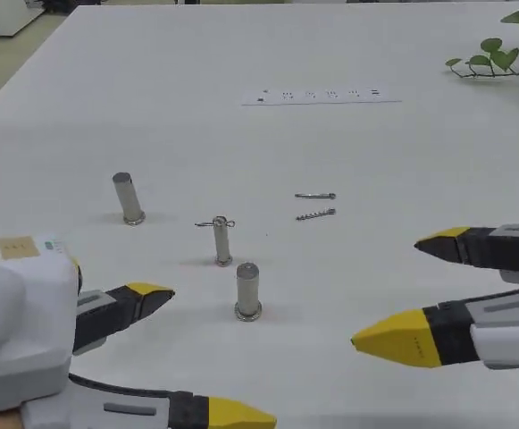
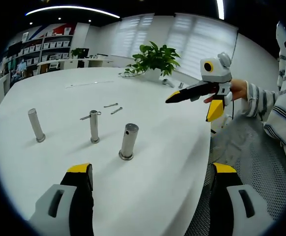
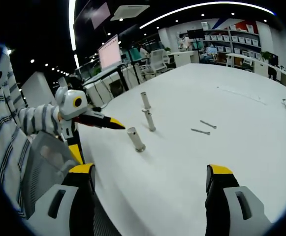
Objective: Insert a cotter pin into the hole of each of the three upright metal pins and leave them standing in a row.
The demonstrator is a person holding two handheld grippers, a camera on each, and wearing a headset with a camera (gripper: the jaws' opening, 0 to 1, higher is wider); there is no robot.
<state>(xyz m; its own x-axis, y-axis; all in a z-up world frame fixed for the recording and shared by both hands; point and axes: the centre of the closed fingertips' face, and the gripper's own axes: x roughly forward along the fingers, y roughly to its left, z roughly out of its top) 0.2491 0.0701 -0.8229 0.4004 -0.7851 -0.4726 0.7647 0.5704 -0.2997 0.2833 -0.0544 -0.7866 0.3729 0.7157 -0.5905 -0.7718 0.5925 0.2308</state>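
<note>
1. The white table [image 1: 375,152] holds all the work. The parts sit near its middle, in front of both tools.
2. The left gripper [image 1: 196,353] hovers low at the near-left with its jaws spread wide and nothing between them. It is close to the near pin but not touching it.
3. The right gripper [image 1: 389,291] hangs at the right, also wide open and empty. It is well apart from the metal pins and nearer to the loose cotter pins.
4. Three metal pins stand upright on their flanged bases in a loose diagonal line: the far pin [image 1: 127,197] at the left, the middle pin [image 1: 222,241], and the near pin [image 1: 247,290]. In the left gripper view, the hole near the top of the near pin looks empty.
5. One cotter pin [image 1: 214,222] lies crosswise through the top of the middle pin, so by my reading one of the three is done.
6. Two loose cotter pins [image 1: 315,196] lie flat side by side on the table, to the right of the middle pin. They are probably meant for the far and near pins, so about a third of the job is finished and two insertions remain.
</note>
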